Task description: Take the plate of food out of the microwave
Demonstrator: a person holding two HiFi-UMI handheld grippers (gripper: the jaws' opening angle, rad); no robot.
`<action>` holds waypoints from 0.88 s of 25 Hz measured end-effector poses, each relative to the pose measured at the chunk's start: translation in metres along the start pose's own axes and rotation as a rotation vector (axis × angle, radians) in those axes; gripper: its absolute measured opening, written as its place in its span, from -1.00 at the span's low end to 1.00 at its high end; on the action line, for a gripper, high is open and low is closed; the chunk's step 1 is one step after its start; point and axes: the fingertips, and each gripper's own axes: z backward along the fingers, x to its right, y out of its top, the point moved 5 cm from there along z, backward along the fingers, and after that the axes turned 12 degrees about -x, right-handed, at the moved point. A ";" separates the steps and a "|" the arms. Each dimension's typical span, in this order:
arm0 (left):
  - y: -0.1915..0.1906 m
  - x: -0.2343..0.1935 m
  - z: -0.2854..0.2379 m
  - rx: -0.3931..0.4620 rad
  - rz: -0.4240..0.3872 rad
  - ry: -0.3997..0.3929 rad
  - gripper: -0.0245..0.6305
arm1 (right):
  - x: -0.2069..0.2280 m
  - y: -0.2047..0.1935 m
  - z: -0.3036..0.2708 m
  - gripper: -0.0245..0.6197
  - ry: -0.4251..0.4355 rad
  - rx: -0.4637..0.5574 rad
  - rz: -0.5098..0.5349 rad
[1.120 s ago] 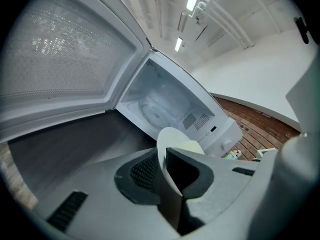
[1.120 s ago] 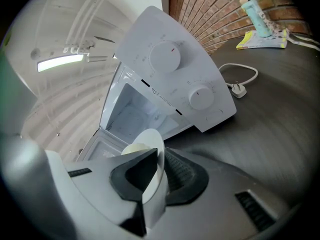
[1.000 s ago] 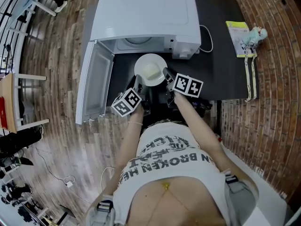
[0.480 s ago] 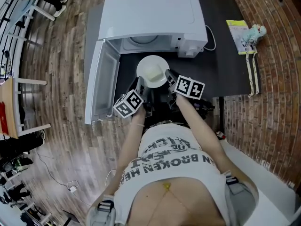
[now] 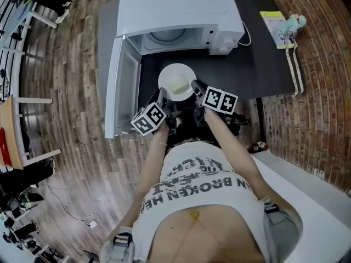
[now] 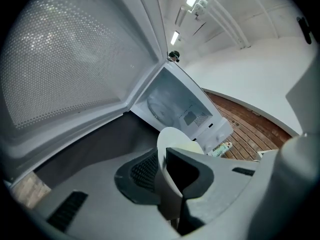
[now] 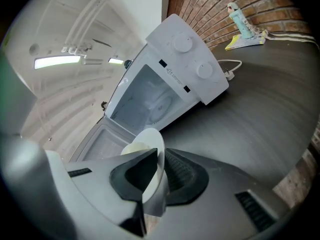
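The white plate [image 5: 176, 82] with pale food on it hangs over the dark table [image 5: 258, 64], just in front of the white microwave [image 5: 175, 10]. Both grippers grip its near rim. My left gripper [image 5: 163, 102] is shut on the plate's left edge [image 6: 167, 144], its dark pads pressed on either side. My right gripper [image 5: 196, 92] is shut on the plate's right edge [image 7: 152, 159]. The microwave's door [image 5: 123, 86] stands swung open to the left, and its cavity [image 5: 164, 37] shows only the glass turntable.
A yellow leaflet [image 5: 274, 22] and a small pale-blue toy [image 5: 293, 22] lie at the table's far right. Brick flooring runs along the right, wood planks on the left. A wooden chair [image 5: 16, 125] stands at the far left. A white cable [image 5: 245, 37] trails from the microwave.
The view has shifted a little, so the microwave and table sit higher in the picture. The plate and both grippers keep the same hold in front of the microwave.
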 end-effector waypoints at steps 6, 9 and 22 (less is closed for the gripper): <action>-0.011 -0.007 0.006 -0.033 -0.012 -0.010 -0.76 | 0.003 -0.019 0.003 -0.79 -0.006 0.019 -0.036; -0.013 -0.006 0.009 -0.040 -0.024 -0.002 -0.76 | 0.005 -0.023 0.005 -0.79 -0.004 0.022 -0.047; -0.040 0.033 0.000 0.007 0.046 0.022 -0.76 | 0.028 0.000 0.038 -0.79 0.011 -0.034 0.013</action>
